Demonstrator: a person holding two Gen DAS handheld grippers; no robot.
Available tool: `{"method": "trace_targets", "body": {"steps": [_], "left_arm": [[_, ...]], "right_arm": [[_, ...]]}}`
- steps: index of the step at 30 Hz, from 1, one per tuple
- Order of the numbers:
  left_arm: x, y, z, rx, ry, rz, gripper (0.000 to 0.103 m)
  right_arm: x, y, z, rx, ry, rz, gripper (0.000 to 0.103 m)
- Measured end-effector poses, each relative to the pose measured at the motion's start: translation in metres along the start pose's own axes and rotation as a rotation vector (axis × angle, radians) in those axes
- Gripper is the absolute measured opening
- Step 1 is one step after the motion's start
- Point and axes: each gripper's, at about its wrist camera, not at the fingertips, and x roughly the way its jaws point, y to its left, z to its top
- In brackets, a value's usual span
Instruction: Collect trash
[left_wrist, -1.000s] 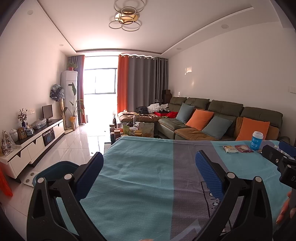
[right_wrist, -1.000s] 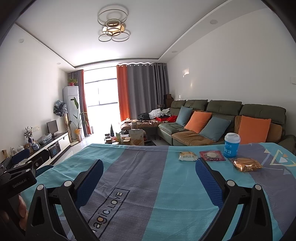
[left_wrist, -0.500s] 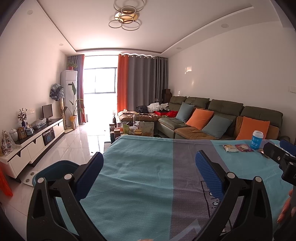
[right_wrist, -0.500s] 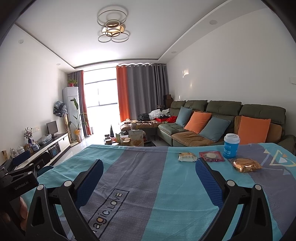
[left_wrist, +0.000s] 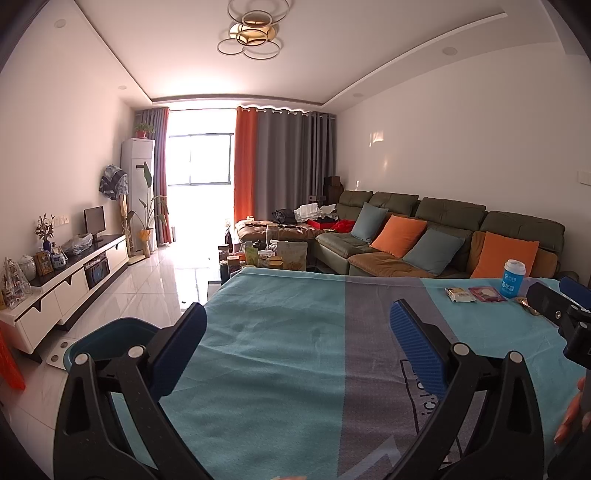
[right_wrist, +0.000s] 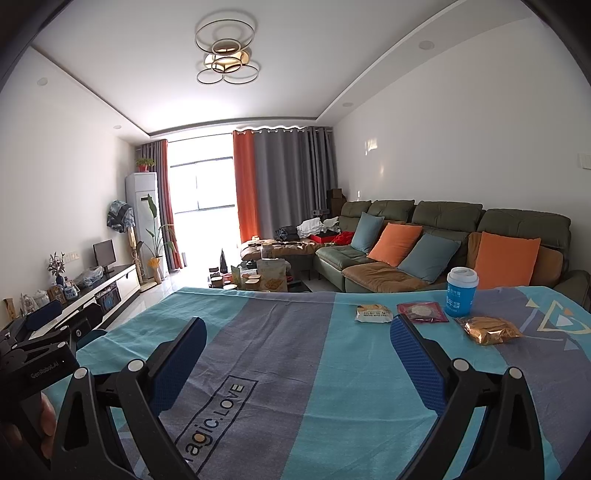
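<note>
On a table under a teal and grey cloth (right_wrist: 295, 354) lie several pieces of trash at the far right: a blue cup with a white lid (right_wrist: 461, 292), a white snack wrapper (right_wrist: 373, 312), a red wrapper (right_wrist: 423, 312) and a gold foil wrapper (right_wrist: 489, 330). The left wrist view shows the cup (left_wrist: 514, 273) and wrappers (left_wrist: 460, 294) far to the right. My right gripper (right_wrist: 297, 341) hovers open over the cloth, short of the wrappers. My left gripper (left_wrist: 297, 326) is open and empty above the cloth's left half. A dark blue bin (left_wrist: 107, 338) stands on the floor at the table's left edge.
A green sofa (right_wrist: 443, 236) with orange and blue cushions runs along the right wall behind the table. A cluttered coffee table (left_wrist: 266, 256) lies ahead. A white TV cabinet (left_wrist: 70, 273) lines the left wall, with shiny tiled floor between.
Both views have shifted only slightly; the right gripper seen from the left wrist has drifted a little toward the right edge. Both grippers stay open.
</note>
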Motion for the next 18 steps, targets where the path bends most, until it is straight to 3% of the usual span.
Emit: {"method": "trace_targets", "body": {"steps": [18], "left_arm": [[0.0028, 0.0024, -0.0039, -0.005, 0.012, -0.004, 0.097]], "right_arm": [[-0.0006, 0.0010, 0.0010, 0.000, 0.000, -0.005, 0.096]]}}
